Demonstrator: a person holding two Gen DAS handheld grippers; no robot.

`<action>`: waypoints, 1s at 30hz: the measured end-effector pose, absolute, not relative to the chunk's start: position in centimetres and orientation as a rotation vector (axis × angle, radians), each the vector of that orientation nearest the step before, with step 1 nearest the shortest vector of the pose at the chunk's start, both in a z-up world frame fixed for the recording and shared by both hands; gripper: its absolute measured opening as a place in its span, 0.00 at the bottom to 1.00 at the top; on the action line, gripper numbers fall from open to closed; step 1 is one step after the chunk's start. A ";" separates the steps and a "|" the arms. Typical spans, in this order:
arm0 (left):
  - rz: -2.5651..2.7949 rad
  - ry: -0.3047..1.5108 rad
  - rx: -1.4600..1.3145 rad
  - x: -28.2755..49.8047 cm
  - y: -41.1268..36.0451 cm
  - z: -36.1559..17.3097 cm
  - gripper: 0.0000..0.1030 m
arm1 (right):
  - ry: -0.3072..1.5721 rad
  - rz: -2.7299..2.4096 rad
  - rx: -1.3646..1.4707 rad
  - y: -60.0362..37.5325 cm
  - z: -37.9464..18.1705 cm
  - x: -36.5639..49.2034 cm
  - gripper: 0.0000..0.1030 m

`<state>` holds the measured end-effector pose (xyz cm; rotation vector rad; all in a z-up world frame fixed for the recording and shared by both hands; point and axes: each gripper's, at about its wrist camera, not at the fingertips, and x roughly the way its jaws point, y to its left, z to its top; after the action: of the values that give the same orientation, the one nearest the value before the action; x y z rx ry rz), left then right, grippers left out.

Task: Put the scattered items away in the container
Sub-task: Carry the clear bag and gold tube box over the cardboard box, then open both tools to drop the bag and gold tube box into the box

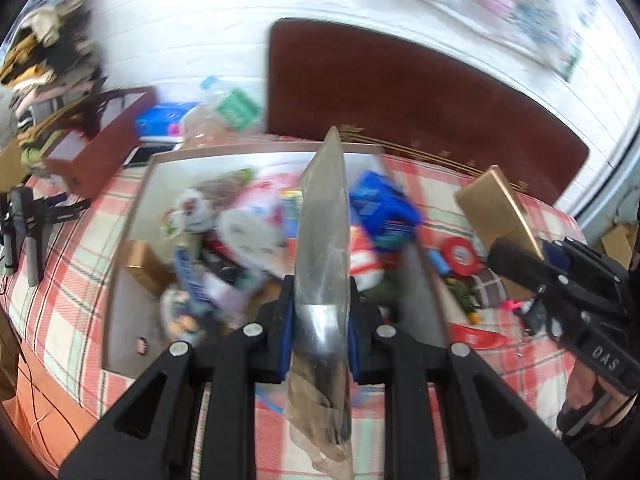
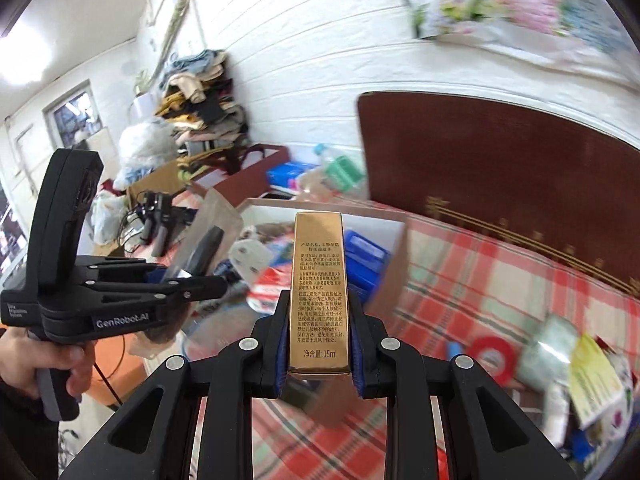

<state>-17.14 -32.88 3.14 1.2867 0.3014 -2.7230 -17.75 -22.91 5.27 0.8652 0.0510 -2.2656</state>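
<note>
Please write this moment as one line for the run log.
left tool: shut on clear packet | right tool: shut on gold box | container: partly filled

Checked bedspread (image 2: pixel 500 280) in red, white and pale green, spread flat. Dark brown headboard (image 2: pixel 500 168) with gilt trim, upright against a white panelled wall (image 2: pixel 304 40). Floral cloth (image 2: pixel 520 12) hanging on that wall, above the headboard. Heap of folded clothes (image 2: pixel 200 100), stacked high in the corner. Maroon open box (image 1: pixel 100 140), beside the heap. Phone (image 1: pixel 154 154), lying flat, just beside the maroon box.
</note>
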 end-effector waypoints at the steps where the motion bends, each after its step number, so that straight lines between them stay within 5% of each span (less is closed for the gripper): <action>1: -2.716 0.311 1.285 -17.1 -34.1 2.8 0.20 | 0.061 -2.252 0.875 -24.5 5.0 -18.0 0.25; 10: -2.698 0.408 1.257 -17.9 -38.6 0.8 0.27 | 0.100 -2.226 0.932 -30.4 2.6 -19.4 0.25; 11: -2.692 0.413 1.224 -17.8 -38.9 0.9 0.51 | 0.097 -2.230 0.948 -30.7 2.5 -19.6 0.38; 12: -2.682 0.418 1.193 -17.6 -39.2 1.0 0.66 | 0.097 -2.237 0.955 -30.7 2.4 -19.7 0.67; 13: -2.679 0.422 1.162 -17.3 -39.4 1.2 0.86 | 0.097 -2.263 0.946 -30.6 2.4 -19.6 0.78; 14: -2.689 0.426 1.119 -16.9 -39.5 1.5 0.88 | 0.089 -2.298 0.918 -30.2 2.7 -19.4 0.85; 30: -2.751 0.456 1.102 -14.3 -36.4 2.4 0.88 | -0.011 -2.389 0.865 -25.4 4.0 -15.6 0.85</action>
<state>-14.25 -36.40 2.38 1.1019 0.4557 -2.7508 -15.62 -25.43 4.04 0.8645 -0.0107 -2.3893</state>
